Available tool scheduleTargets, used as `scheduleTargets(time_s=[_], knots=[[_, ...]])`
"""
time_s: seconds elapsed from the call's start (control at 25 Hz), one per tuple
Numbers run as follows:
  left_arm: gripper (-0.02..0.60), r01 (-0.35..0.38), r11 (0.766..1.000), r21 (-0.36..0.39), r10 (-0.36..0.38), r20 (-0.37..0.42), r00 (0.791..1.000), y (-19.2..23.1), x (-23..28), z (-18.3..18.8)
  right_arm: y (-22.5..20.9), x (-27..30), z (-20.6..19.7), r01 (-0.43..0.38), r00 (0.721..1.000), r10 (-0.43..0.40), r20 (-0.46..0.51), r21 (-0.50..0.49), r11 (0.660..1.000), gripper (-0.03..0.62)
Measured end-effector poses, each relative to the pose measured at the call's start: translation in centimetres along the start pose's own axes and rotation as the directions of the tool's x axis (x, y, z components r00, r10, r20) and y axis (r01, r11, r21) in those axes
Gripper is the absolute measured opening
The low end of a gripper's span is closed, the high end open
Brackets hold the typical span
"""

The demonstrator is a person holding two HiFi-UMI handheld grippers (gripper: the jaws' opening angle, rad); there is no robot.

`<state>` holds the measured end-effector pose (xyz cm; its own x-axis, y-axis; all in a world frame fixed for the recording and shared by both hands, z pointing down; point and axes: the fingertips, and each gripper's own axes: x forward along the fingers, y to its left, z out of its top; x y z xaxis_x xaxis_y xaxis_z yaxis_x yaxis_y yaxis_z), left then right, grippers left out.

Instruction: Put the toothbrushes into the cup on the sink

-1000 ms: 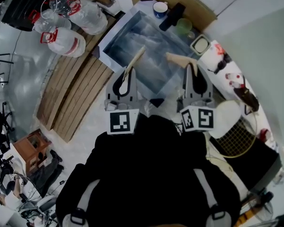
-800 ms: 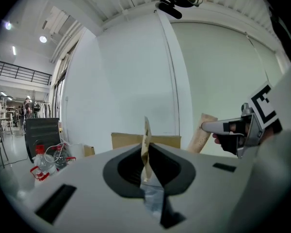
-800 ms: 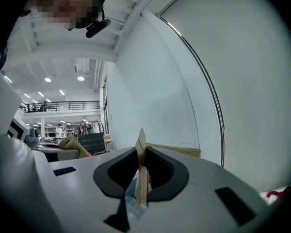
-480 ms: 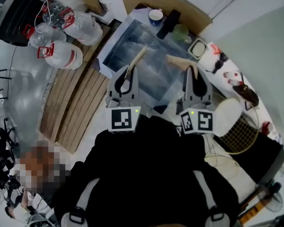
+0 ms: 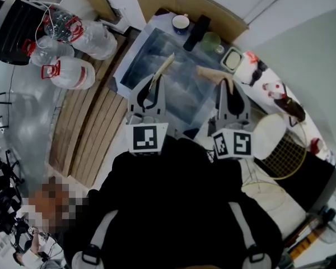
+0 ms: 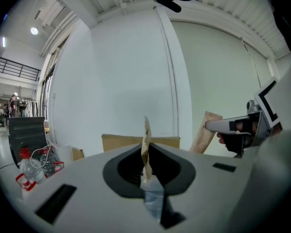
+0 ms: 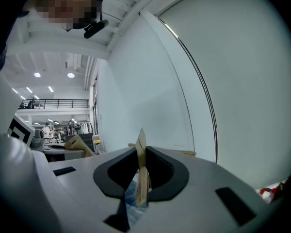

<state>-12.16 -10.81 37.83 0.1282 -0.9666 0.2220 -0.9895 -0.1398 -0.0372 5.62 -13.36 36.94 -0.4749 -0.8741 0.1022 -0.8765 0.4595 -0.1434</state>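
Fingers (image 6: pixel 117 171) of left gripper (image 6: pixel 146 148) and right gripper (image 7: pixel 141 152) each pinch a wrapped toothbrush (image 6: pixel 146 129); hold grip firm, approach cup (image 5: pixel 180 22) at sink's (image 5: pixel 157 50) far edge singly.

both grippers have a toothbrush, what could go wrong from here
1. The left gripper pinches the left toothbrush and the right gripper the right toothbrush near one end, so either could swivel or slip.
2. The blue cup stands at the far rim of the sink beside a dark thing and a green cup, which are probably easy to knock.
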Motion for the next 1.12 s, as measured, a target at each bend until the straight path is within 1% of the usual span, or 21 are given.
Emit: scheduleTargets(time_s=[0.2, 0.44, 0.56, 0.72, 0.84, 1.12], knots=[[0.025, 0.016, 0.999, 0.034, -0.016, -0.013, 1.000, -0.2, 1.0, -0.2, -0.4, -0.1, -0.2, 0.019, 1.000, -0.020, 0.014, 0.013, 1.000, 0.043], [0.025, 0.003, 1.000, 0.031, -0.003, 0.021, 1.000, 0.8, 2.9, 1.1, -0.3, 0.7, -0.3, 0.024, 1.000, -0.024, 0.015, 0.013, 1.000, 0.044], [0.025, 0.012, 0.999, 0.041, -0.013, 0.023, 1.000, 1.0, 4.2, 1.5, -0.5, 1.0, -0.6, 0.031, 0.999, -0.032, 0.011, 0.014, 0.999, 0.044], [0.025, 0.029, 0.997, 0.076, -0.029, 0.002, 1.000, 1.5, 6.0, 1.9, -0.8, 1.7, -0.8, 0.040, 0.999, -0.040, 0.010, 0.013, 0.999, 0.043], [0.025, 0.036, 0.997, 0.071, -0.037, 0.013, 0.999, 1.7, 7.2, 2.4, -0.9, 1.9, -0.9, 0.051, 0.999, -0.051, 0.009, 0.017, 0.999, 0.043], [0.025, 0.057, 0.988, 0.141, -0.056, -0.011, 0.998, 2.4, 10.5, 2.0, -1.3, 2.5, -1.1, 0.061, 0.998, -0.061, 0.003, 0.015, 0.998, 0.044]])
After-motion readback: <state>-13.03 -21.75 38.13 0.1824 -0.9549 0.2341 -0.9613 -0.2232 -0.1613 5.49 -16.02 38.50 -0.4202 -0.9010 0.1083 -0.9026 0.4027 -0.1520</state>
